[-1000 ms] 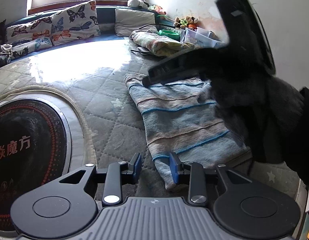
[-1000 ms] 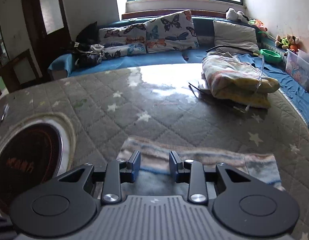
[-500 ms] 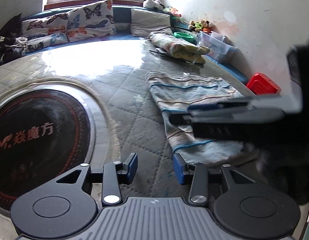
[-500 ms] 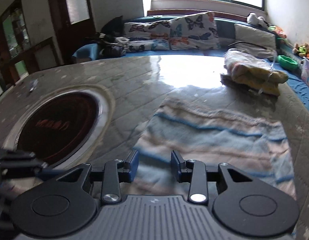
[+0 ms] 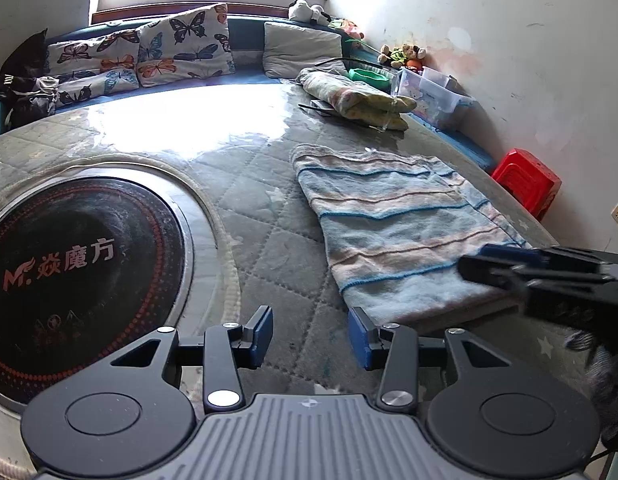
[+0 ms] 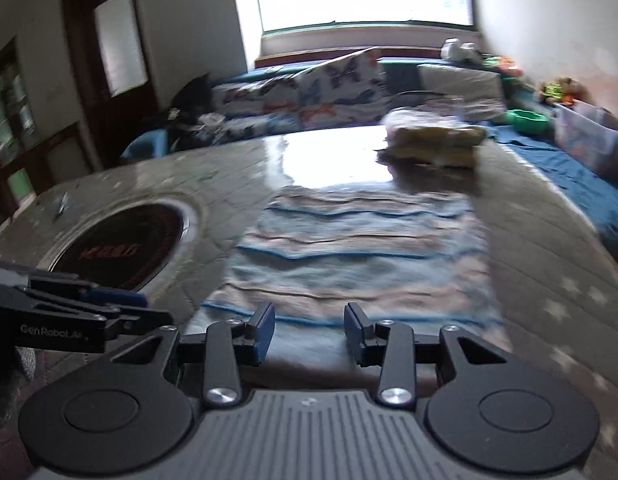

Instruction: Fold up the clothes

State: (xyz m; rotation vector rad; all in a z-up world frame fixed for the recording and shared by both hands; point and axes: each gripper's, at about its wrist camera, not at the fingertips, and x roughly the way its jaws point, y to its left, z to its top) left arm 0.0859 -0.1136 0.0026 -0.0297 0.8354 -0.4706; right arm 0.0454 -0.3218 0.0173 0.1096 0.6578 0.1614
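Observation:
A striped blue and pink cloth point(image 5: 393, 228) lies flat on the quilted table cover, long side running away from me. My left gripper point(image 5: 311, 338) stands open over bare quilt, just left of the cloth's near corner, holding nothing. My right gripper point(image 6: 309, 330) is open above the cloth's point(image 6: 361, 256) near edge, nothing between its fingers. The right gripper point(image 5: 549, 276) shows from the side in the left wrist view, low over the cloth's near right corner. In the right wrist view the left gripper point(image 6: 81, 312) appears at the left edge.
A round black hotplate point(image 5: 77, 272) with red lettering is set into the table at left. A folded yellow blanket point(image 5: 357, 98) lies at the table's far right. Butterfly cushions point(image 5: 145, 56) line a bench behind. A clear plastic bin point(image 5: 433, 94) and red stool point(image 5: 527, 182) stand by the wall.
Both grippers pulled back toward the near edge of the table. The right gripper dropped from high over the cloth to its near edge. Both stayed open.

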